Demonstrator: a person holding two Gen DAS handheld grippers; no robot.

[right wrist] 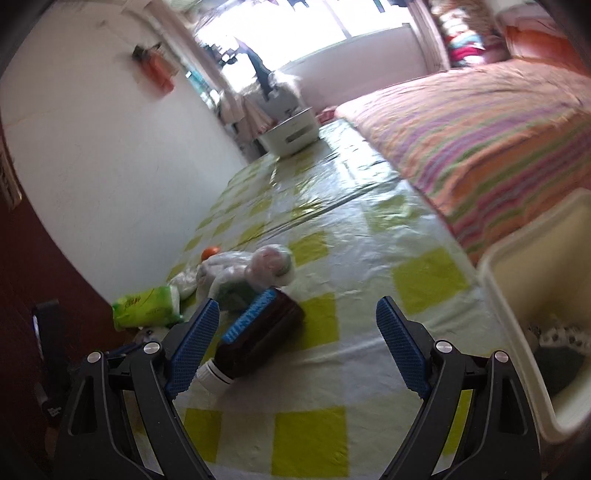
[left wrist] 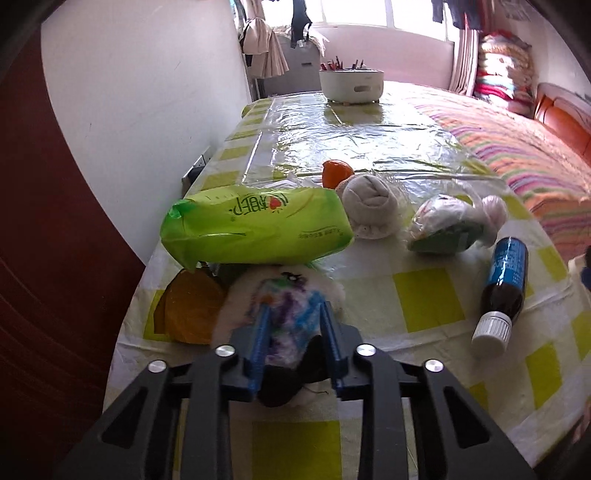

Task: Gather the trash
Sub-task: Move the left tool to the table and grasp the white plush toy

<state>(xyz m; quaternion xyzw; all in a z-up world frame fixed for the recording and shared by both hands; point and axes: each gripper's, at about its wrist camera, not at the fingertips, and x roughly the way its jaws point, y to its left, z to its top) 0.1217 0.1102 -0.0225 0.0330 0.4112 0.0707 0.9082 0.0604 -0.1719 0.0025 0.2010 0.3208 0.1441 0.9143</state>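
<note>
Left gripper [left wrist: 291,314]: fingers nearly closed, pinching a crumpled wrapper [left wrist: 286,306] on the counter [left wrist: 428,299]. Right gripper [right wrist: 297,321]: fingers wide, empty; bottle [right wrist: 258,332] just inside left finger, long axis slanting forward-right.

Home bedroom. Bed with a striped blanket [left wrist: 517,162] runs ahead-right of the grippers, folded bedding stacked [left wrist: 504,66] at its far end, clothes hanging [left wrist: 301,18] at the window straight ahead. Near surface is a table in yellow-check plastic cloth [right wrist: 428,280] pushed against a white wall [left wrist: 147,96] on the left.
</note>
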